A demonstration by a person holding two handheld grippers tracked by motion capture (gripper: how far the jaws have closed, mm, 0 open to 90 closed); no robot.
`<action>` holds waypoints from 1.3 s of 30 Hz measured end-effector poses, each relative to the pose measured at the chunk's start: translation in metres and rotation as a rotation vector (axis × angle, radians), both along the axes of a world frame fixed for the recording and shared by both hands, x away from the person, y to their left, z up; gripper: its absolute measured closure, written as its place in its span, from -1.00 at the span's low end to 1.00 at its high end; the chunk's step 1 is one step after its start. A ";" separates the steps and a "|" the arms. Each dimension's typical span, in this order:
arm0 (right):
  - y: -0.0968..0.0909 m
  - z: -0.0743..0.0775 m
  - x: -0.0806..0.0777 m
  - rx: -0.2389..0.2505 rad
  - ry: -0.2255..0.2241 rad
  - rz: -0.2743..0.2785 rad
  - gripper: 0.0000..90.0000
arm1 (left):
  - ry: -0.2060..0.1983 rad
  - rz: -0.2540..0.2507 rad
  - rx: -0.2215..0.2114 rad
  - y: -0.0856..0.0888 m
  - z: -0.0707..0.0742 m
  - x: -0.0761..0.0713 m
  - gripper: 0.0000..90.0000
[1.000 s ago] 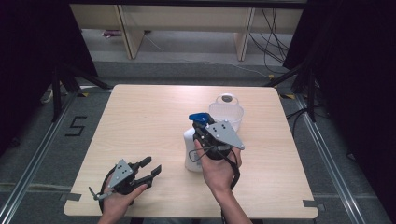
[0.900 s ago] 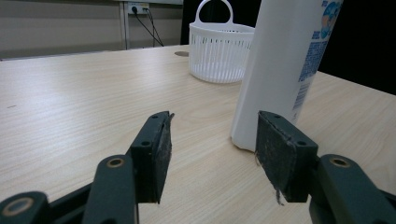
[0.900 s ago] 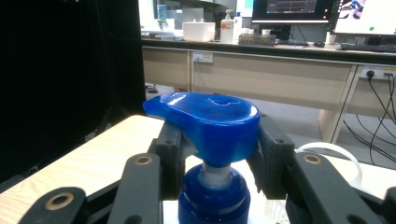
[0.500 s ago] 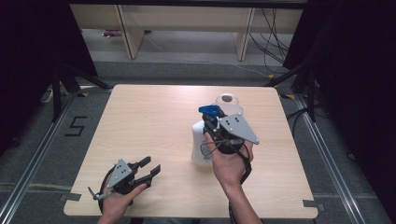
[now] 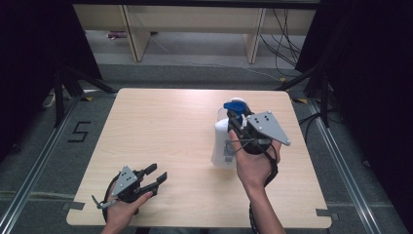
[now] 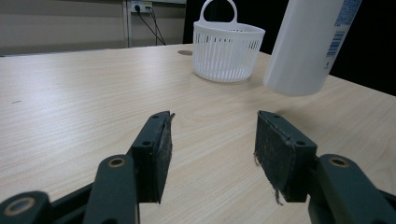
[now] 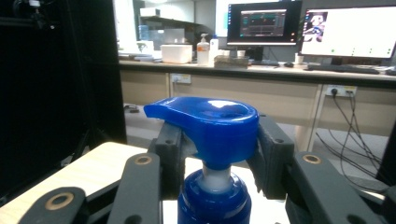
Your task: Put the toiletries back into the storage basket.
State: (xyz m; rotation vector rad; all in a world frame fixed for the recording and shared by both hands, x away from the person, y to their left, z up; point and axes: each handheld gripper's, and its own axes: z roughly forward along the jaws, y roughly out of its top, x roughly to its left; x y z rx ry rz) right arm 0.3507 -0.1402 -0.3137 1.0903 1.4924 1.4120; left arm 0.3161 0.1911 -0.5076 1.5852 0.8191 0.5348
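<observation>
Right gripper [image 5: 239, 127] was clamped on the pump bottle [image 5: 224, 146], jaws pinching the blue pump head [image 7: 210, 125] from both sides just under its spout, above the blue collar. The bottle hung clear of the table [image 5: 160, 131]; the left gripper view showed its white base [image 6: 308, 51] off the wood with a shadow beneath.

Left gripper [image 5: 155, 176] lay low on the table's near side, jaws spread, nothing between the pads [image 6: 161, 154]. The bottle floated ahead of it and to its right; the white basket [image 6: 227, 51] stood farther ahead, beyond the bottle and apart from it.

Handling, as judged: rigid plastic body, smooth and probably slick, with a printed label. Fill level could not be read, so weight stayed uncertain; a full one would be fairly heavy for a neck-only grip. Holding by the pump head looked secure against dropping, since the head's underside catches on the jaws, but the body could swing below and the head might swivel or depress. A steadier hold would be on the collar or across the body. It tolerates knocks, though leakage from the nozzle is possible if squeezed.
</observation>
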 end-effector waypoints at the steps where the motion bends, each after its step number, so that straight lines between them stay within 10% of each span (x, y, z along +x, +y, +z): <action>1: -0.002 0.001 0.000 -0.001 -0.003 -0.010 0.34 | 0.000 0.000 -0.001 0.000 0.000 0.000 0.01; 39: -0.048 0.034 0.028 0.029 -0.052 -0.133 0.34 | 0.005 0.005 0.001 0.001 -0.001 0.002 0.02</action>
